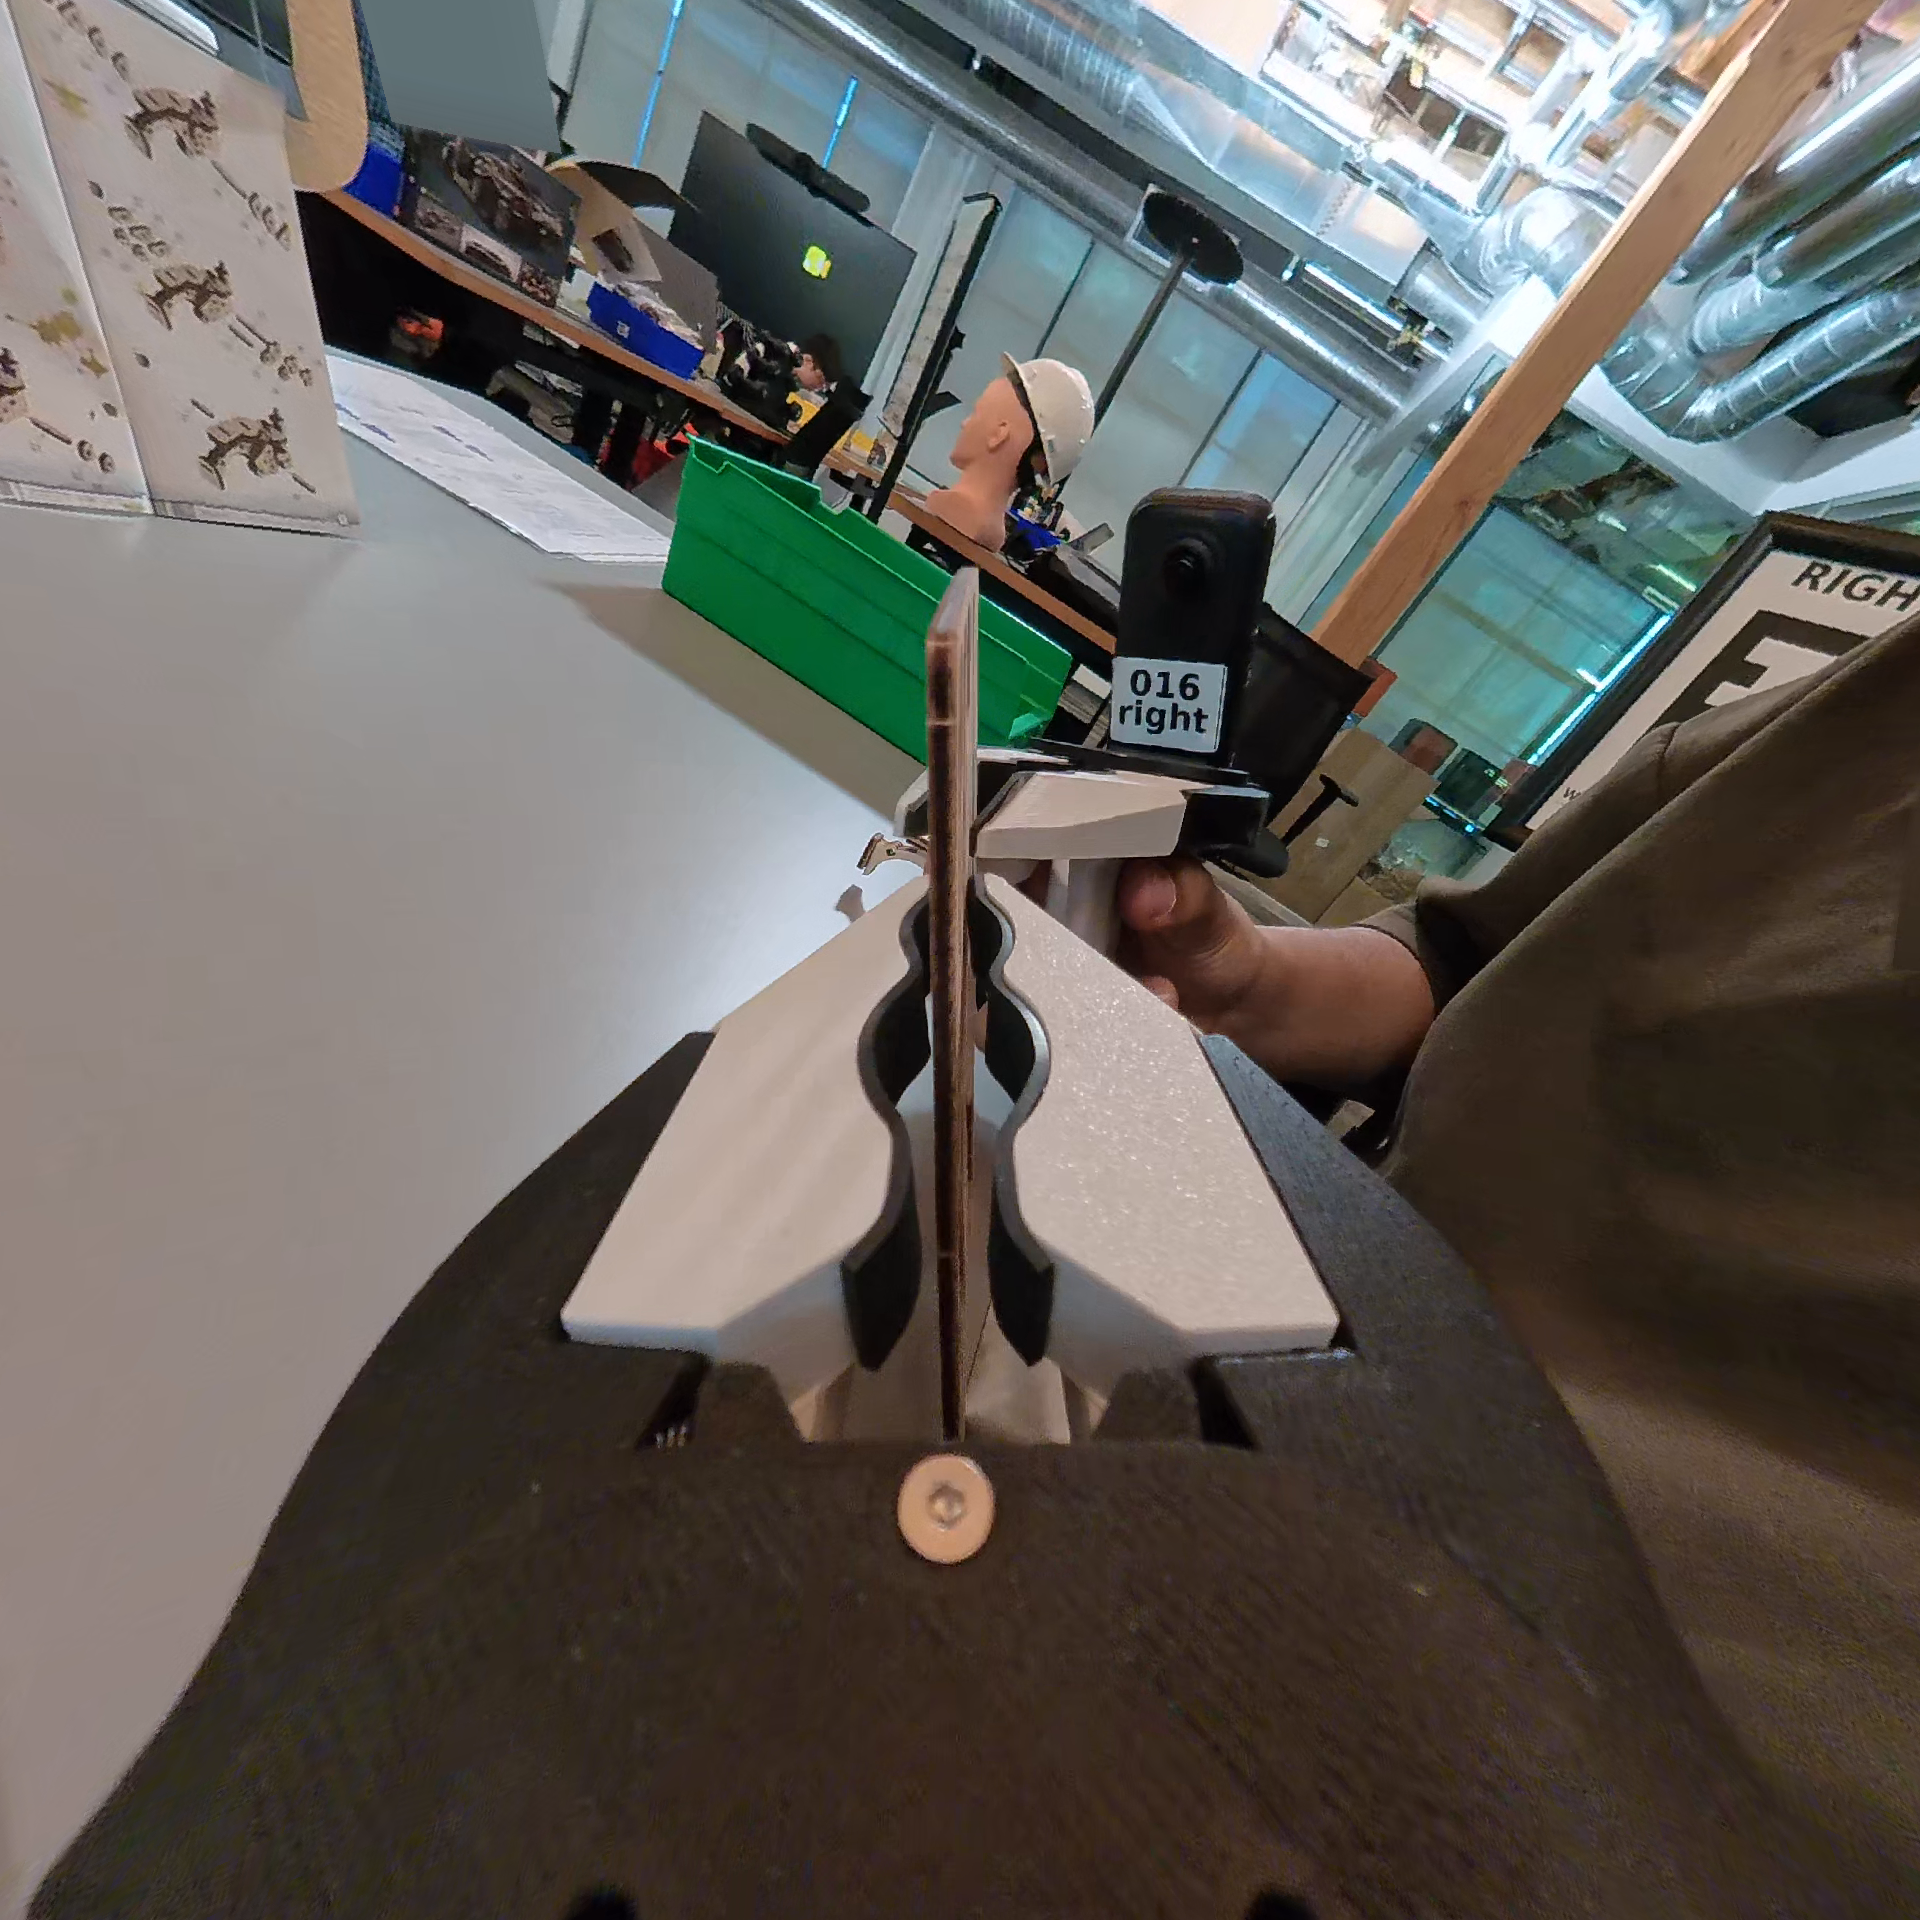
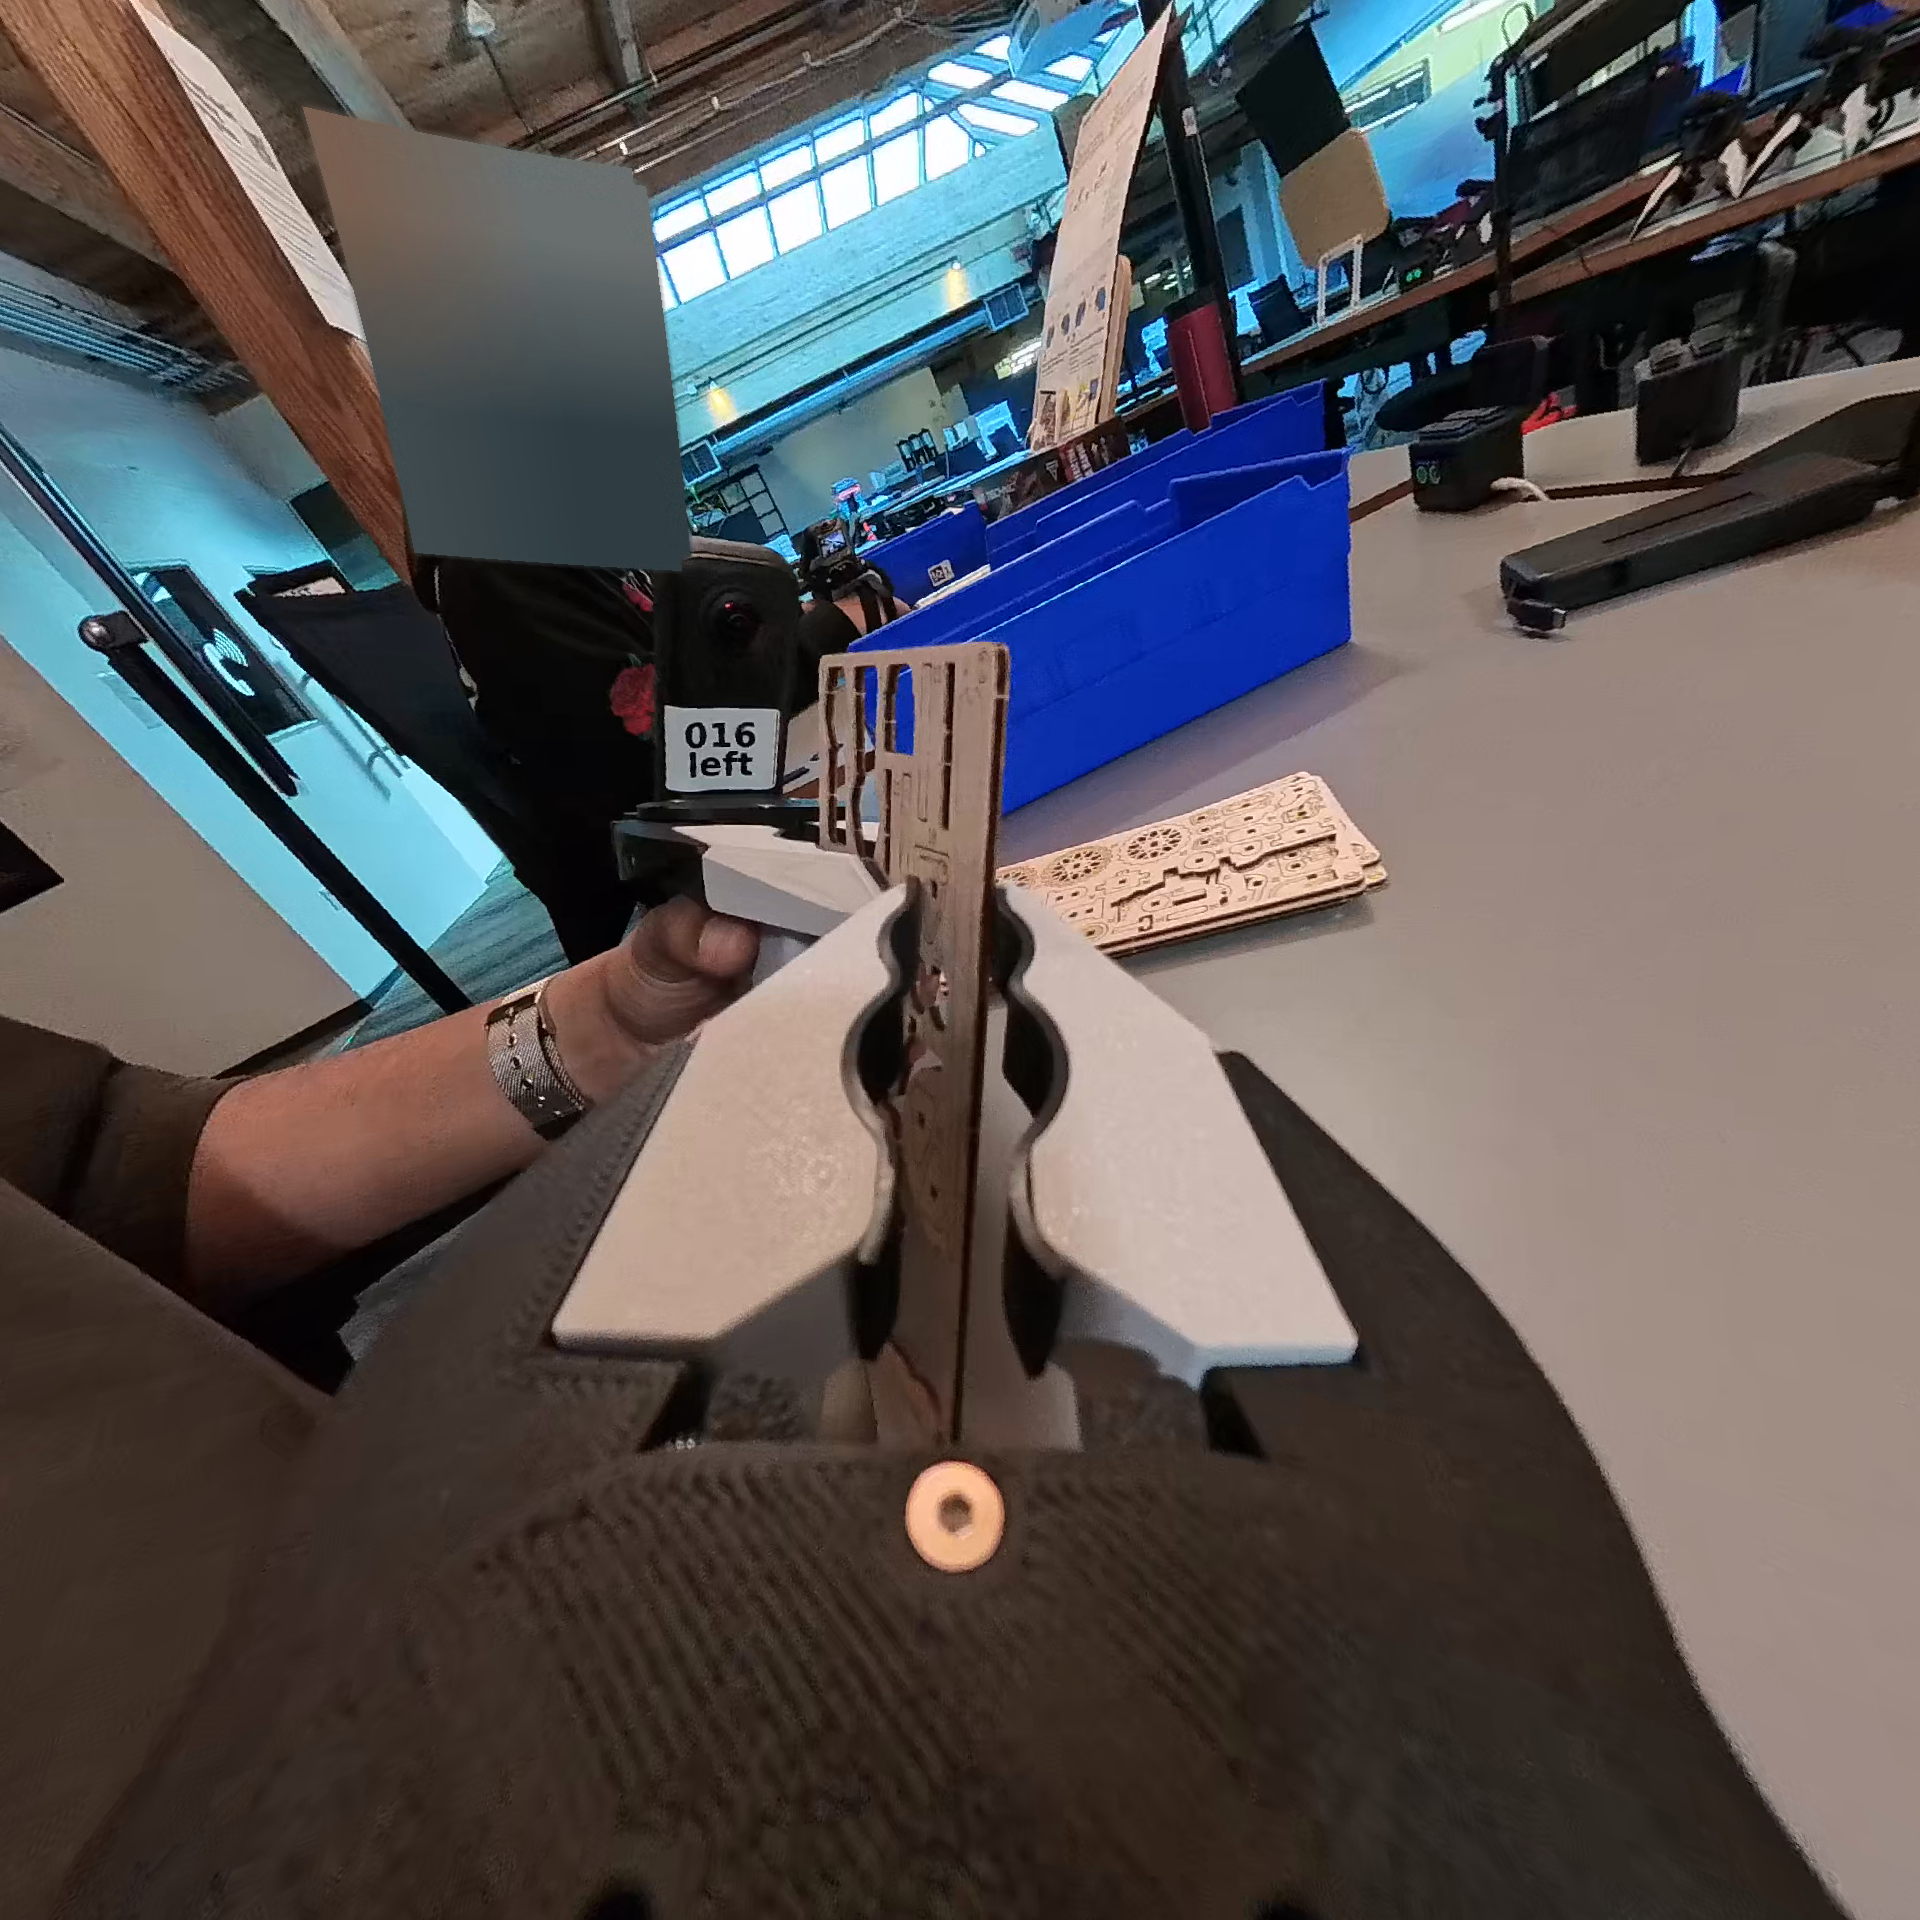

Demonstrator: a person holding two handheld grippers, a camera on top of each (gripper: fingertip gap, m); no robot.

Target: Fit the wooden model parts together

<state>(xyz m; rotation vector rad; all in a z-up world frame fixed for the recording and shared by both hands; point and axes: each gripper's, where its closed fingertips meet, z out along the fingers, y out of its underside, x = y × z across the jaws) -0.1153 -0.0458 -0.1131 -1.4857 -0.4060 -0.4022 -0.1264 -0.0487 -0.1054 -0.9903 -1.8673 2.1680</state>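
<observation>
Progress: since both tools grip one sheet and nothing looks joined, I'd say barely started
Left gripper [image 1: 951, 914]: fingers closed flat on the wooden sheet [image 1: 951, 935], seen edge-on, held upright above the table [image 1: 312, 831]
Right gripper [image 2: 951, 925]: also pinched shut on that same sheet [image 2: 935, 790], near its lower part
Sheet: laser-cut, some slots already empty at the top
Spare sheets [image 2: 1216, 862]: stacked flat, far right, near the blue bin [image 2: 1143, 613]
Left to do: pop parts out, then fit them
</observation>
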